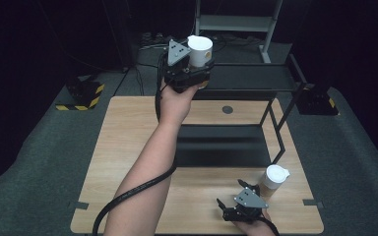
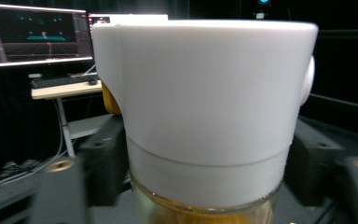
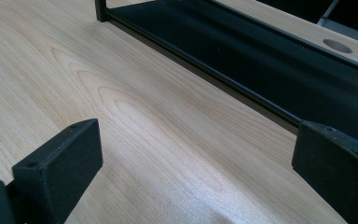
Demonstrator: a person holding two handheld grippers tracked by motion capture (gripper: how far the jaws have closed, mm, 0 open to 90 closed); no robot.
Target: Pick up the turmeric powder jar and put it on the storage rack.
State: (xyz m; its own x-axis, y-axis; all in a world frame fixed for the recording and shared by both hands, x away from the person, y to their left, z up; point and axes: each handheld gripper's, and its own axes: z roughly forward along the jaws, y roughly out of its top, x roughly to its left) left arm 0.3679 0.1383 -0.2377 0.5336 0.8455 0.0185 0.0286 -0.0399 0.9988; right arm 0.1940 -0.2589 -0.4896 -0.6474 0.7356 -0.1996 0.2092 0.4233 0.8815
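Jar (image 1: 200, 50) with a white lid sits clamped in the left gripper (image 1: 187, 69), raised over the black shelf's (image 1: 256, 78) top level, not yet placed. Second jar (image 1: 275, 177) waits on the table (image 1: 128, 137) beside the right gripper (image 1: 241, 204), jaws apart, empty.

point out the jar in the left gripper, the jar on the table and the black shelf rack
held jar (image 2: 205, 107), left gripper view, white lid.
table jar (image 1: 274, 177), high view, white lid.
black shelf rack (image 1: 248, 77), high view, top shelf.

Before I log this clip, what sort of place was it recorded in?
Probably a lab or recording studio, not a home: dark surroundings, a monitor with a keyboard on a desk behind, and hazard-striped floor blocks beside the wooden table.
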